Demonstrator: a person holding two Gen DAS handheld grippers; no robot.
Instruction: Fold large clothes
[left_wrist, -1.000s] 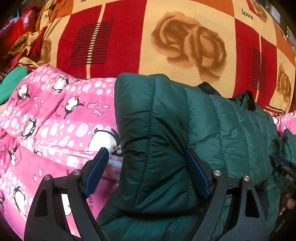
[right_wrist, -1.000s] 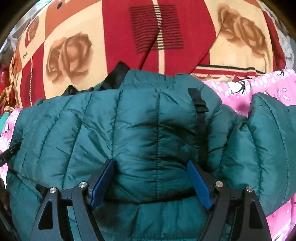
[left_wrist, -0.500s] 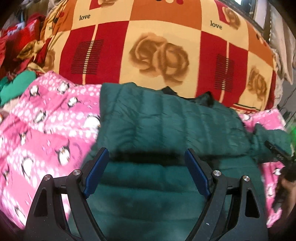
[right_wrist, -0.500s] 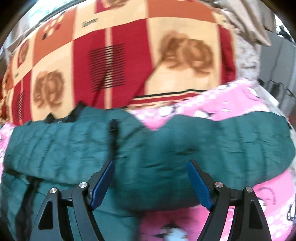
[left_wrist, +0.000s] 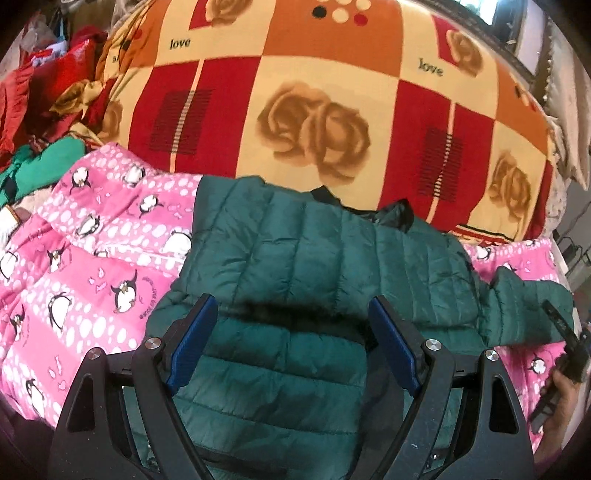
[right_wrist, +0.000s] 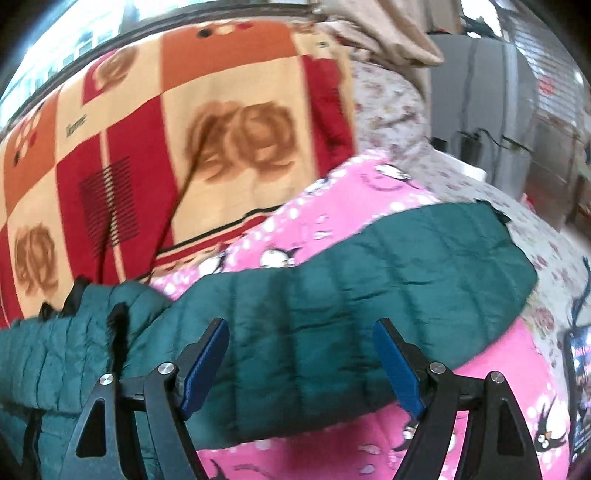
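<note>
— Looking down, we see a green jacket (left_wrist: 314, 258) on a pink blanket (left_wrist: 92, 266).
— Our claws?
— Left claw (left_wrist: 293, 343) and right claw (right_wrist: 301, 363) both released, spread above the jacket, grasping nothing.

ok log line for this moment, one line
left tool: open, empty | right tool: open, empty | green puffer jacket: on pink penguin blanket | sleeve: spread out, unfolded

A red-and-cream rose blanket (left_wrist: 317, 122) rises behind a pink penguin cover (left_wrist: 85, 266), daylit windows (right_wrist: 66, 40) above.
</note>
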